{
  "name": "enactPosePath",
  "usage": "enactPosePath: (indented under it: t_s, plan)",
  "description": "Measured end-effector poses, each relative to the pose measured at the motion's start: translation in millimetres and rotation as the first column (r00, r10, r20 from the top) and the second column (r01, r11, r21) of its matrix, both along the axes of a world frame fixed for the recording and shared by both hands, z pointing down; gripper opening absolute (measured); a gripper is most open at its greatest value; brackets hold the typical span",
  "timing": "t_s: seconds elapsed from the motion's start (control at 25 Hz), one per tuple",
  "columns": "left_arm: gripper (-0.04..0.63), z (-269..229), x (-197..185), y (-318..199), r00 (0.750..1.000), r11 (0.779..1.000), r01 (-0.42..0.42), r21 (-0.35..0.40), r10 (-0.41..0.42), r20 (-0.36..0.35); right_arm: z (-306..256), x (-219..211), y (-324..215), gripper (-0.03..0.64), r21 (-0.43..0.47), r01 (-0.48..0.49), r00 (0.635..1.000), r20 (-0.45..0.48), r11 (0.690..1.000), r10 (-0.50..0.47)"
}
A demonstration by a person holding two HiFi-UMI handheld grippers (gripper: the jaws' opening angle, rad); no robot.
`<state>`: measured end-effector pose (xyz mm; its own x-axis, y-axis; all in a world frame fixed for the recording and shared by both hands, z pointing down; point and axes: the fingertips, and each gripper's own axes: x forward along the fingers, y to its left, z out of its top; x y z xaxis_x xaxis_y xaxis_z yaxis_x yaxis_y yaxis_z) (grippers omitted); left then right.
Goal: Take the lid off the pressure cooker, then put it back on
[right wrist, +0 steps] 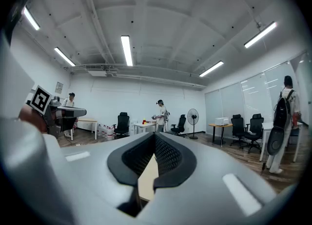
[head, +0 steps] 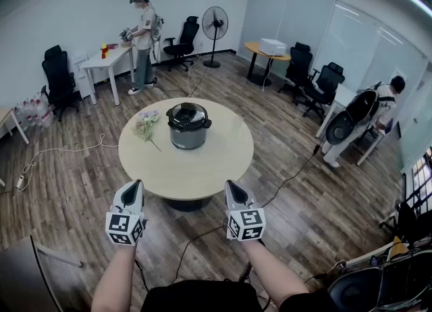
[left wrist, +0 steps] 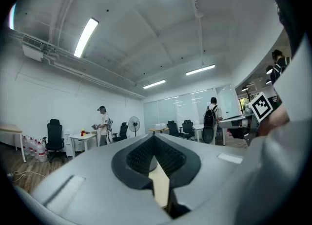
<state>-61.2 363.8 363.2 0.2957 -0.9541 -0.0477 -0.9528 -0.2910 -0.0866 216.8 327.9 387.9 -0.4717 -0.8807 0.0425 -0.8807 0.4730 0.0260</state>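
A grey pressure cooker (head: 188, 130) with its dark lid (head: 187, 113) on stands on the round beige table (head: 202, 162), slightly left of centre. Both grippers are held level in front of the table's near edge, well short of the cooker. My left gripper (head: 136, 185) is shut with nothing in it, and my right gripper (head: 231, 185) is the same. In the left gripper view the left gripper (left wrist: 154, 140) shows its jaws closed tip to tip, the table only a sliver behind them. The right gripper (right wrist: 155, 138) looks alike in its own view.
A bunch of flowers (head: 146, 125) lies on the table left of the cooker. Cables (head: 297, 171) run across the wood floor. A person stands at a white desk (head: 105, 62) at the back, another by desks at right. Office chairs (head: 312, 80) and a fan (head: 214, 26) stand around.
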Motion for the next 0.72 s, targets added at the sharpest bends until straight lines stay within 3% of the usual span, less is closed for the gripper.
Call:
enactPosePath:
  t_s: [0.32,0.44,0.48,0.52,0.56,0.72]
  plan:
    - [0.0,5.0,-0.5,-4.4,1.0,1.0,0.003,-0.01,-0.003,-0.01,5.0,1.9,-4.5,0.008,-0.012,0.018,0.999,0.035,1.0,-0.018]
    - [0.0,8.5,-0.1,-4.4,1.0,1.0,0.007,-0.013,-0.007,-0.01,12.3,-3.9,-5.8,0.01,-0.042,0.075,0.996,0.06,0.996,-0.072]
    - [0.0,9.9,-0.4,-4.8,1.0,1.0,0.009,-0.013,-0.01,-0.01,14.4,-8.4,-7.5,0.088,-0.051,0.107,0.992,0.079,0.993,-0.102]
    - [0.0,11.6,-0.3,-5.4,1.0,1.0,0.012,-0.014,-0.012,-0.01,16.8,-12.5,-9.8,0.501,-0.061,0.132,0.987,0.095,0.989,-0.126]
    - [0.0,13.4,0.2,-6.2,1.0,1.0,0.014,-0.016,-0.014,-0.01,19.5,-15.2,-11.6,0.589,-0.073,0.151,0.984,0.102,0.986,-0.143]
    - [0.0,17.8,3.0,-9.7,1.0,0.999,0.025,-0.024,-0.025,-0.016,27.5,-13.8,-16.8,0.588,-0.098,0.163,0.983,0.098,0.982,-0.154]
